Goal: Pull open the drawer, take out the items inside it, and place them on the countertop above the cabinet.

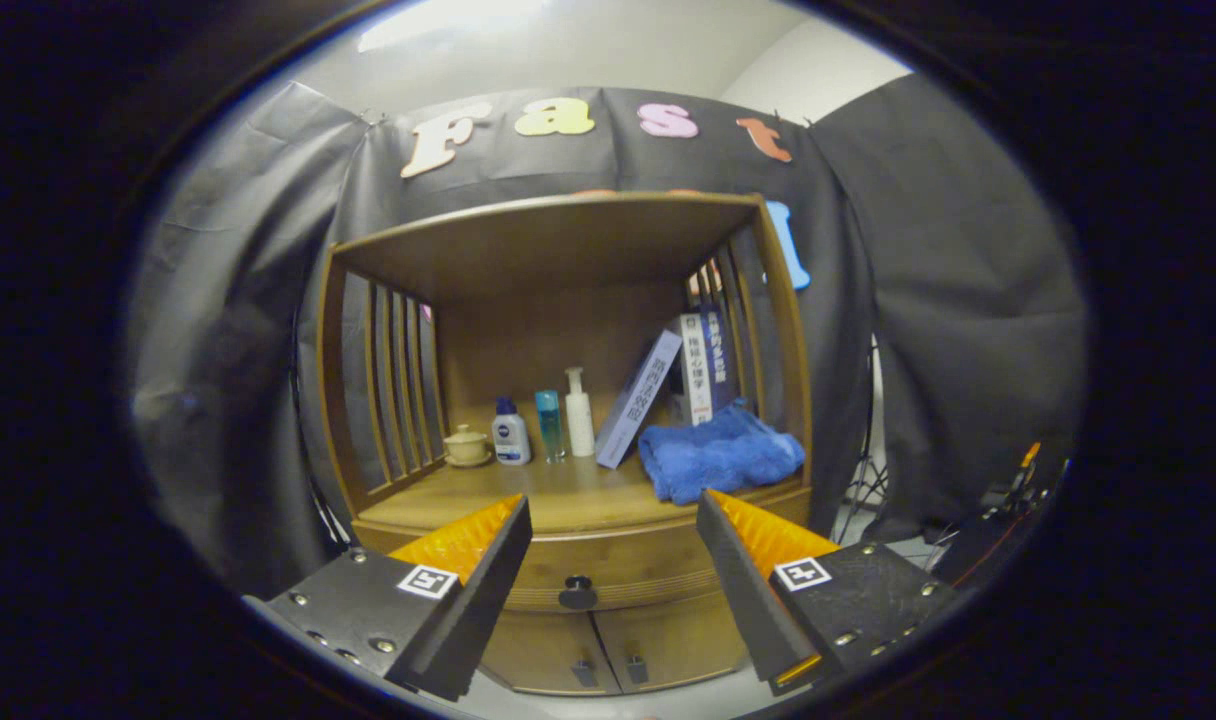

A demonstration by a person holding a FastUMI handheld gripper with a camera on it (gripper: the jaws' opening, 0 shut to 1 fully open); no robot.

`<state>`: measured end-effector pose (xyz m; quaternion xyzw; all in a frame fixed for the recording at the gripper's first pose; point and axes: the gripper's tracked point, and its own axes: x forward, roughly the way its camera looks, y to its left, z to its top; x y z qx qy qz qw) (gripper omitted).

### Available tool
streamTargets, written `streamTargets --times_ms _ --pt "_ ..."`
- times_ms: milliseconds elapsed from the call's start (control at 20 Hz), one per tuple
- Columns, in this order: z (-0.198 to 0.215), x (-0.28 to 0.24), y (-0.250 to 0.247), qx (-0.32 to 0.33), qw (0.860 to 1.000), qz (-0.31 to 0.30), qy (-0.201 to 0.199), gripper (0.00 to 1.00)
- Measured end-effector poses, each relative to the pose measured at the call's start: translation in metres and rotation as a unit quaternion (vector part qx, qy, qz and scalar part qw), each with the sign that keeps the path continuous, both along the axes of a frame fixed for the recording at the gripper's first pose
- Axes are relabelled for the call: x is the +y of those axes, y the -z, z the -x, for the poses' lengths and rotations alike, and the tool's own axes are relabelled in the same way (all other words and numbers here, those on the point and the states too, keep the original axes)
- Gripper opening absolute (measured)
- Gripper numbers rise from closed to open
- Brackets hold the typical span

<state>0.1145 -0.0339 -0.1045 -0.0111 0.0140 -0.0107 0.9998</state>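
The drawer (578,565) is seen shut, flush in the front of the wooden cabinet (568,400), just under the countertop (528,495). Its round dark knob (577,593) sits centred on the curved wood front, in the gap between the two fingers and somewhat beyond them. Contents cannot be seen.

The gripper (613,510) is held level, facing the cabinet front, fingers spread wide with nothing between the pads — no contact with the knob or drawer.

Below the drawer, two small cabinet doors (608,650) with dark pulls are visible, closed.

On the countertop, inside a slatted wooden hutch with a flat roof, the following are lined up along the back: a small lidded ceramic cup (466,445) on a saucer, a squat white-and-blue bottle (510,433), a slim teal bottle (548,424), a tall white pump bottle (578,412). Next to these a book (636,400) is leaned at a tilt against more books (703,365) standing upright. A fluffy blue towel (718,453) is bunched in a heap at the front, near the hutch's side post, just beyond one fingertip.
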Motion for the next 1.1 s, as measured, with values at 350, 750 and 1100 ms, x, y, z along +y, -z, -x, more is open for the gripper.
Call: streamTargets --times_ms 350,750,1100 --pt "-0.058 0.009 0.098 0.057 0.998 0.020 -0.025 1.00" --pt "-0.083 0.029 0.158 0.103 0.994 0.016 -0.044 0.70" --pt "-0.085 0.030 0.157 0.067 0.997 -0.024 -0.033 0.40"
